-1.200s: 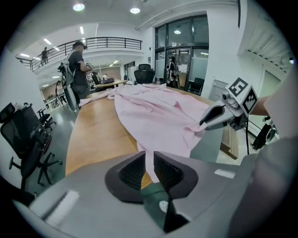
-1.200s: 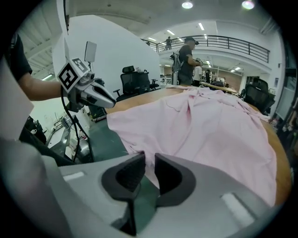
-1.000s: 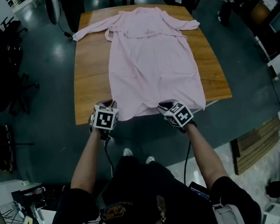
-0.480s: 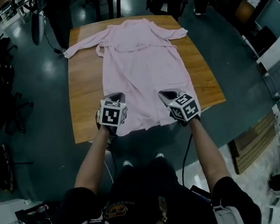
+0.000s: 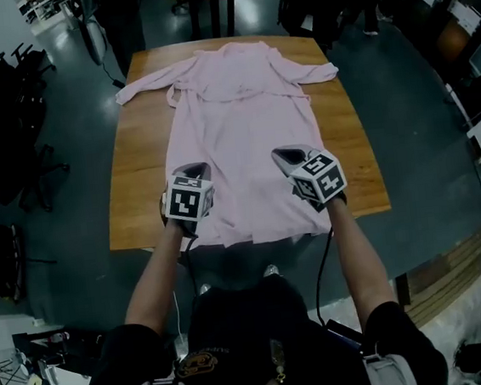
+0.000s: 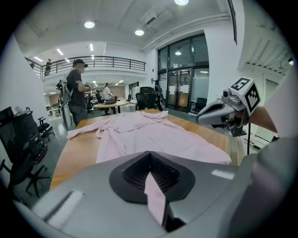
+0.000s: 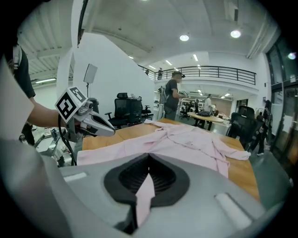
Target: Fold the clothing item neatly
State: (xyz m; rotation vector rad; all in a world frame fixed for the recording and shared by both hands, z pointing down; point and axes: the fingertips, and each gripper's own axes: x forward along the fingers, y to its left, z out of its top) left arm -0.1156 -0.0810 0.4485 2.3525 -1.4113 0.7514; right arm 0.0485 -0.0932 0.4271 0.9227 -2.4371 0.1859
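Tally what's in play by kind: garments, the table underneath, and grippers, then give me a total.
Pink robe: 1
Wooden table: 1
Grippers: 2, the left gripper and right gripper, both shut on the robe's hem
Total: 4

A pale pink robe (image 5: 243,136) lies flat and lengthwise on the wooden table (image 5: 137,181) — collar at the far end, both sleeves spread sideways, what may be a tie at the waist — its near hem lifted at two points

Both arms forward, left claw (image 5: 191,168) and right claw (image 5: 284,153) tight on pink robe (image 5: 244,127).
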